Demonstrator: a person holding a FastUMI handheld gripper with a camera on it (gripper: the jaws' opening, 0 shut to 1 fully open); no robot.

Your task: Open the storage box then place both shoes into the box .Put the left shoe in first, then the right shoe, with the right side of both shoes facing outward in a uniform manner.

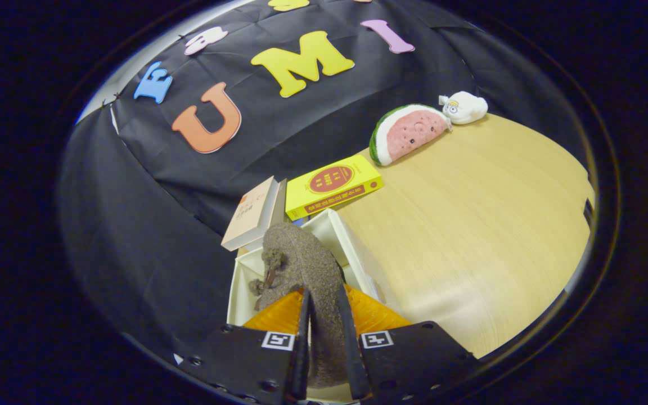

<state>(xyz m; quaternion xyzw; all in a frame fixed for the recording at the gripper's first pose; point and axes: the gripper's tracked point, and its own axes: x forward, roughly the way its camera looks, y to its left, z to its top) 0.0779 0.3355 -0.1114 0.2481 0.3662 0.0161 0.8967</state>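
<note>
- Tool [324, 315]: both fingers clamped on the grey-brown fuzzy fabric shoe [301, 270], gripping it edgewise so it hangs narrow enough to drop in.
- Shoe sits over the open white rectangular storage box [352, 242], toe end toward the box's far wall; which shoe, cannot tell.
- Just beyond the box: yellow book [332, 185] and beige book [253, 214], leaving the box mouth free.
- Box rests on the pale wooden table [470, 225].
- Judgement: lowering step underway; release not yet done.

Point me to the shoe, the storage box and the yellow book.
shoe [301, 264], gripper view, on its fuzzy brown upper, ahead of the fingers clamping it.
storage box [332, 225], gripper view, on its white far corner wall.
yellow book [332, 185], gripper view, on its front cover.
</note>
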